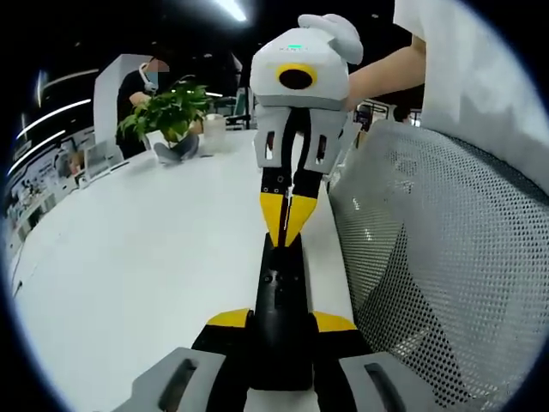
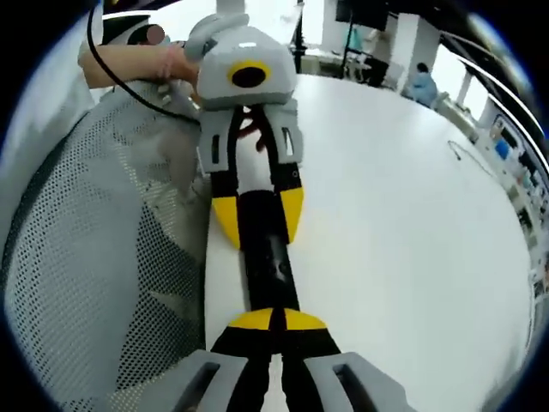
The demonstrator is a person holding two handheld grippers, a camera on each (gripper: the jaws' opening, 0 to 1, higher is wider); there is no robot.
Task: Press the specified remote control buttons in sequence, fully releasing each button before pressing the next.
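A slim black remote control [image 1: 283, 296] lies along the white table's [image 1: 154, 257] edge, pointing away from me in the left gripper view. My left gripper [image 1: 283, 320] is shut on its near end, one yellow-tipped jaw on each side. My right gripper [image 1: 287, 221] comes in from the far side with its yellow tips closed together, resting on the remote's far end. In the right gripper view the shut right gripper [image 2: 276, 320] touches the near end of the remote [image 2: 268, 253], and the left gripper [image 2: 257, 215] clamps the other end.
A grey mesh chair back [image 1: 446, 275] stands close against the table edge beside the remote, also seen as the chair [image 2: 86, 257]. A potted plant [image 1: 167, 112] and a seated person [image 1: 137, 81] are at the far end. A thin cable [image 2: 467, 154] lies on the table [image 2: 412, 215].
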